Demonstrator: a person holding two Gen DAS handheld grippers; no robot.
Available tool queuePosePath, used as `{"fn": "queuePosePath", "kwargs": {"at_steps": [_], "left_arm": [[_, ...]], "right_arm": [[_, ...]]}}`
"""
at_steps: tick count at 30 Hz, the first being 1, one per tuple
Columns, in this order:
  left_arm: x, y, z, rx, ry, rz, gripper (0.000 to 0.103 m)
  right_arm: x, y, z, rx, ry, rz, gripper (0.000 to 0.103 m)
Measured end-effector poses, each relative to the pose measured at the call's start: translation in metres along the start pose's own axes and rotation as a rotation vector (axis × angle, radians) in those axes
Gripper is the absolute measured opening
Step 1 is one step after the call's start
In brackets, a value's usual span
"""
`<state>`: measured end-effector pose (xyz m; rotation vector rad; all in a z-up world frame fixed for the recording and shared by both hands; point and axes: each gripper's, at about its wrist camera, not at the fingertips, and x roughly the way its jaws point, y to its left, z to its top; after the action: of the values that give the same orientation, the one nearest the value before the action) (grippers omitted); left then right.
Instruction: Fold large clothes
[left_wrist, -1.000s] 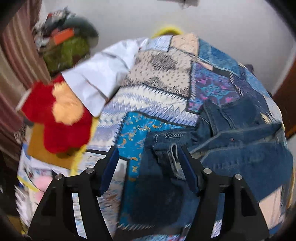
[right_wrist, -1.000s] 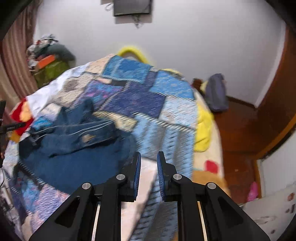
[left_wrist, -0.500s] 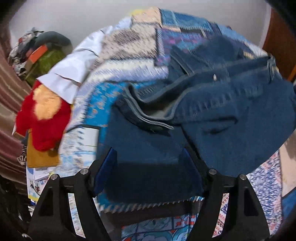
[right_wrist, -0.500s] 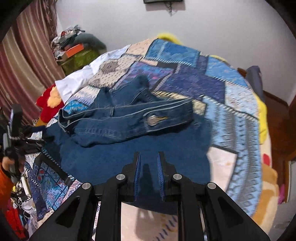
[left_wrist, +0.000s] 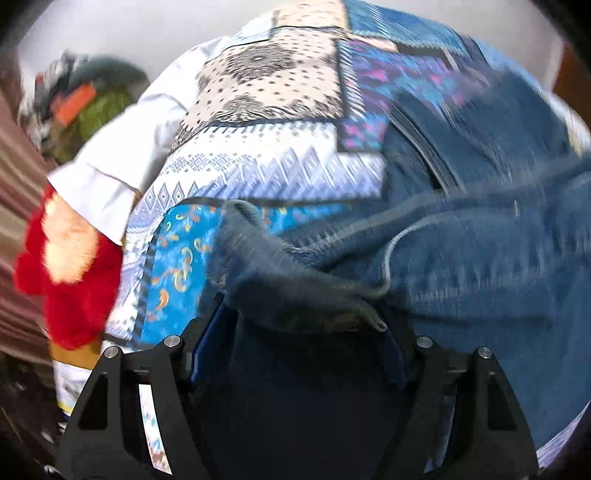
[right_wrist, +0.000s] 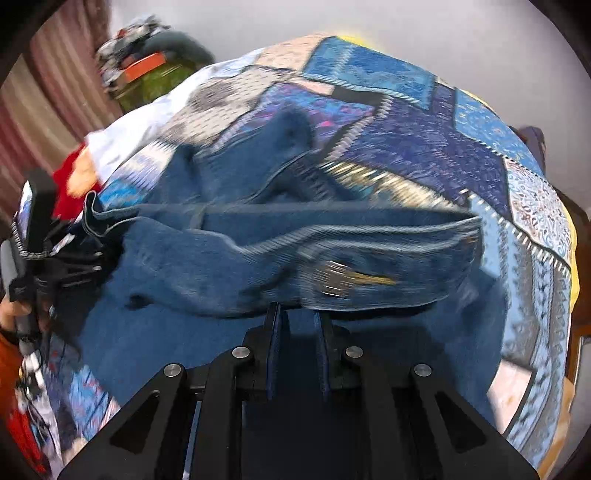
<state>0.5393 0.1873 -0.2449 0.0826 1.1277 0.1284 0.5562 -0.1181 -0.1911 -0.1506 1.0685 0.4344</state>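
Observation:
A pair of blue jeans (left_wrist: 461, 258) lies crumpled on a patchwork bedspread (left_wrist: 280, 92); it also shows in the right wrist view (right_wrist: 295, 236). My left gripper (left_wrist: 299, 328) is open, its blue pads on either side of the waistband's left end. It shows from outside in the right wrist view (right_wrist: 48, 258) at the jeans' left edge. My right gripper (right_wrist: 297, 332) has its jaws close together with a narrow gap, just under the waistband near the metal button (right_wrist: 332, 277). Whether it pinches any denim is hidden.
A red and yellow plush toy (left_wrist: 66, 266) and a white cloth (left_wrist: 122, 155) lie at the bed's left side. A pile of clothes (right_wrist: 147, 62) sits by the striped curtain (right_wrist: 44, 92). The bedspread (right_wrist: 461, 147) extends right to a yellow edge.
Both grippers have moved down and in toward the jeans' waistband, which now fills each view. The left stays wide open; the right's gap stays narrow.

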Motion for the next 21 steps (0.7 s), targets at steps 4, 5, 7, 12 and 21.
{"fn": "queuePosePath", "kwargs": {"at_steps": [4,5,7,12,21], "left_arm": [[-0.003,0.022,0.016,-0.122,-0.024,-0.029,0.078],[-0.003,0.029,0.019,-0.148,-0.023,-0.033,0.078],[-0.004,0.038,0.019,-0.183,-0.022,-0.046,0.079],[-0.029,0.052,0.019,-0.180,-0.058,0.015,0.082],[-0.092,0.063,0.020,-0.153,-0.127,-0.005,0.083]], "right_arm": [[0.004,-0.039,0.021,0.103,-0.015,-0.019,0.013],[0.006,-0.050,0.022,0.158,-0.007,0.036,0.013],[0.005,-0.062,0.023,0.214,0.002,0.088,0.013],[-0.028,-0.067,0.011,0.177,-0.042,-0.090,0.013],[-0.095,-0.030,-0.012,0.098,-0.112,0.001,0.013]]}}
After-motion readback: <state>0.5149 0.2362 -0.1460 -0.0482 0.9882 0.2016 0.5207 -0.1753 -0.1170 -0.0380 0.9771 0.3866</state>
